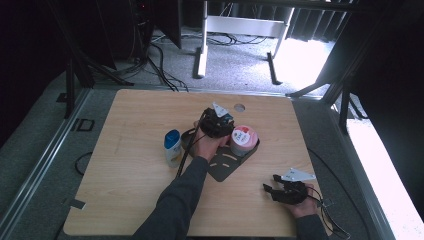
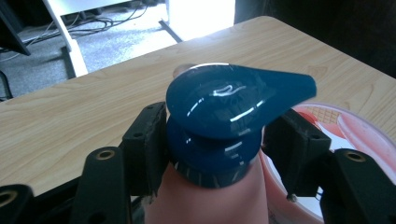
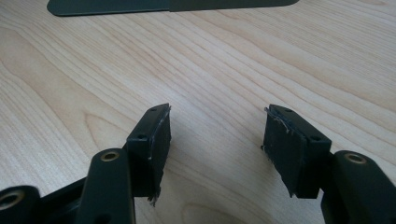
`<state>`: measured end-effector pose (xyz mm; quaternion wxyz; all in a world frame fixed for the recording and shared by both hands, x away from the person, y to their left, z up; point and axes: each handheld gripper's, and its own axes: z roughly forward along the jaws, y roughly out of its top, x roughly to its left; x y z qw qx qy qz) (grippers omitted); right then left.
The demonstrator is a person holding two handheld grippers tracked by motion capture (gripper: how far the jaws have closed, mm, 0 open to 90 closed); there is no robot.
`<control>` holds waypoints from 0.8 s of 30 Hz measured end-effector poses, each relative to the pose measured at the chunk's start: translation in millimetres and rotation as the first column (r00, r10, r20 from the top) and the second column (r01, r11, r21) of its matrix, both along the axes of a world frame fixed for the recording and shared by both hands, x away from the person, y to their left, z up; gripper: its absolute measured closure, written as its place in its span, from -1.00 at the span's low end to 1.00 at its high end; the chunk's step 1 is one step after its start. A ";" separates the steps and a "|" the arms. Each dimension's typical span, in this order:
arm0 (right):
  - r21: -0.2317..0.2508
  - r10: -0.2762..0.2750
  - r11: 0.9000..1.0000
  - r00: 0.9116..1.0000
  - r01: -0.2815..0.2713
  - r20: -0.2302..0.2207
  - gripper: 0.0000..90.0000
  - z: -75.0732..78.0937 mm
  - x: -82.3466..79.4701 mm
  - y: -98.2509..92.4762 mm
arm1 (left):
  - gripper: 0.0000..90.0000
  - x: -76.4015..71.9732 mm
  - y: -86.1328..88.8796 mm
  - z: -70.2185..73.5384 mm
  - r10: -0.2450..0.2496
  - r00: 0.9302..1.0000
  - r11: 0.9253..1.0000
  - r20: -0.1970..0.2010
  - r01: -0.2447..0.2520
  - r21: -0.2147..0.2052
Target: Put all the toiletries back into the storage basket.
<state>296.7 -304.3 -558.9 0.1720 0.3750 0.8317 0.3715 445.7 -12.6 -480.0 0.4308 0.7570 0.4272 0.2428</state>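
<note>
- My left fingers (image 2: 144, 149) stand either side of the blue pump cap (image 2: 233, 105) of a pink bottle (image 2: 210, 200); a slim gap shows on each side, so they bracket the neck without pressing it.
- The cap's spout points toward the right of the left gripper view, out over the tub; the bottle's long axis stands upright between my fingers.
- No writing can be read on the cap or the pink body.
- Just beside the bottle sits a round tub (image 1: 243, 140) with a red-and-white lid; its label is too small to read.
- Bottle and tub stand on a dark flat plate (image 1: 225, 167) near the middle of the counter (image 1: 130, 200).
- To the left, off the plate, stands a pale bottle with a blue cap (image 1: 172, 147), upright, label unreadable.
- My right gripper (image 1: 287, 192) rests low at the counter's near right corner, fingers (image 3: 152, 140) apart with bare wood between them, well away from the plate.
</note>
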 end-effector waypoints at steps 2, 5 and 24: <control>0.001 0.000 1.000 1.000 0.000 -0.001 -0.09 0.0 -0.1 0.0 | -0.11 -3.7 4.6 0.7 0.003 1.000 1.000 -0.008 -0.003 -0.018; 0.001 0.000 1.000 1.000 0.000 -0.001 -0.09 0.0 -0.1 0.0 | -0.09 -7.2 7.9 2.1 0.002 1.000 0.999 -0.009 -0.002 -0.033; 0.001 0.000 1.000 1.000 0.000 -0.001 -0.09 0.0 -0.1 0.1 | 0.11 -27.4 22.1 5.0 -0.035 0.998 0.997 -0.049 0.032 -0.072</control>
